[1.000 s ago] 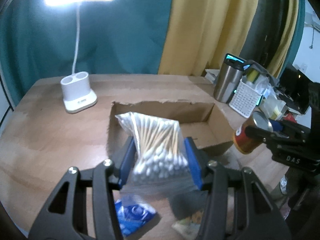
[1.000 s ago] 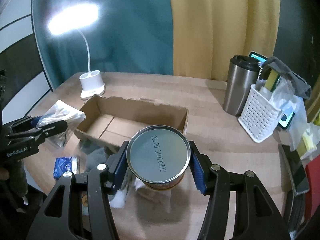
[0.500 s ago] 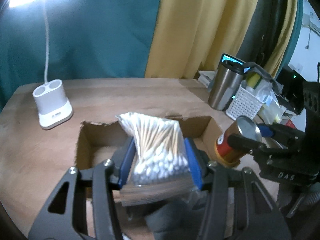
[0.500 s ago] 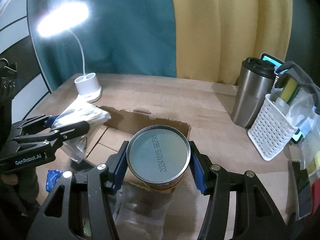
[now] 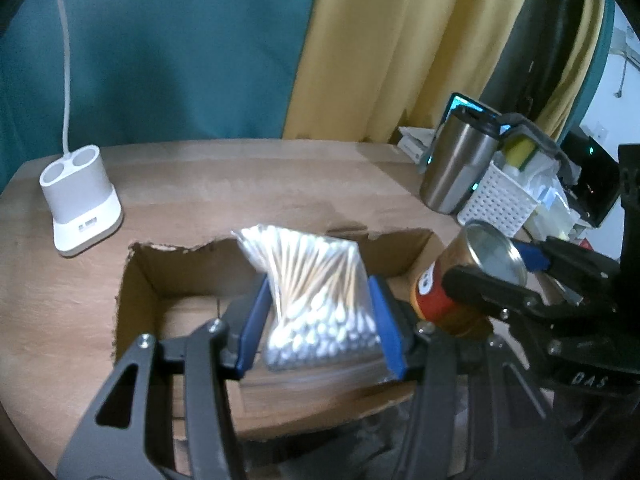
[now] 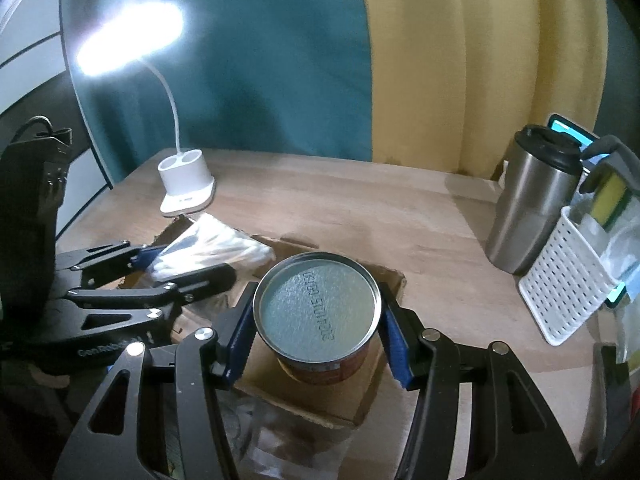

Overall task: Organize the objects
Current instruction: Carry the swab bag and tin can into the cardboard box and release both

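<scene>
While level, both grippers over box (image 5: 136,276).

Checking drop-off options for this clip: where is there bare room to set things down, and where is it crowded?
Bare tabletop runs between the lamp base and the steel tumbler, behind the cardboard box. The box floor at its left end looks bare. It is crowded at the right edge around the white basket.
</scene>
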Demonstrator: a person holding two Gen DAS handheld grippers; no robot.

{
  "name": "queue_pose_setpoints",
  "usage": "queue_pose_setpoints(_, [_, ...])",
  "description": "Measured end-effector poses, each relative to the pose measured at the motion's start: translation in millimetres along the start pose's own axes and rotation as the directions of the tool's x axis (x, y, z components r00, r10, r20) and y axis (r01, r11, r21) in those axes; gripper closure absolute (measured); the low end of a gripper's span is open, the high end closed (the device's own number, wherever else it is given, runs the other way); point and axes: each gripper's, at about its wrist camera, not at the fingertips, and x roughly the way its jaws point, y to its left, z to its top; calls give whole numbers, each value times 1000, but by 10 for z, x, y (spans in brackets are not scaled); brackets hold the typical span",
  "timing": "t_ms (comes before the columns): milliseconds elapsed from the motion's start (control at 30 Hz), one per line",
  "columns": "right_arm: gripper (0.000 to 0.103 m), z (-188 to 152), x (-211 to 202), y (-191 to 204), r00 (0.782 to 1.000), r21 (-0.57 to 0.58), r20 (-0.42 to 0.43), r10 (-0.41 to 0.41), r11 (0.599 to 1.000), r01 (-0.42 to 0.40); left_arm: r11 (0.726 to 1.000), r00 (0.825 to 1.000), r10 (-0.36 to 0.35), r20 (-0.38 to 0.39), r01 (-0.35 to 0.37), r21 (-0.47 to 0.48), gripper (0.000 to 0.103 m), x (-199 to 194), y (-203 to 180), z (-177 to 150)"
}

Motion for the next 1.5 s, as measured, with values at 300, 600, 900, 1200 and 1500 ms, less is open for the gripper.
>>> queue_pose_setpoints(300, [44,-122,226,-56,998,22,-57,18,1000,-17,1000,998,-12,-65,12,0,52,224,-36,-87])
queue_pose_setpoints(600, [44,-255,354,-95,995,28,-96,10,1000,-8,1000,991,3,-134,-5,-12,51,385,-2,-176])
queue_pose_setpoints(900, [38,-273,369,-67,994,19,-105,-4,1000,6,1000,990,-8,-140,4,-28,47,361,49,-174])
queue_pose_setpoints(1200, [29,-277,287,-5,996,19,-90,-19,1000,20,999,995,10,-102,-15,-42,28,172,118,-187])
queue_pose_setpoints(1500, [28,-311,103,-3,995,35,-74,-61,997,64,999,999,17,-35,-19,-48,27,-144,141,-210])
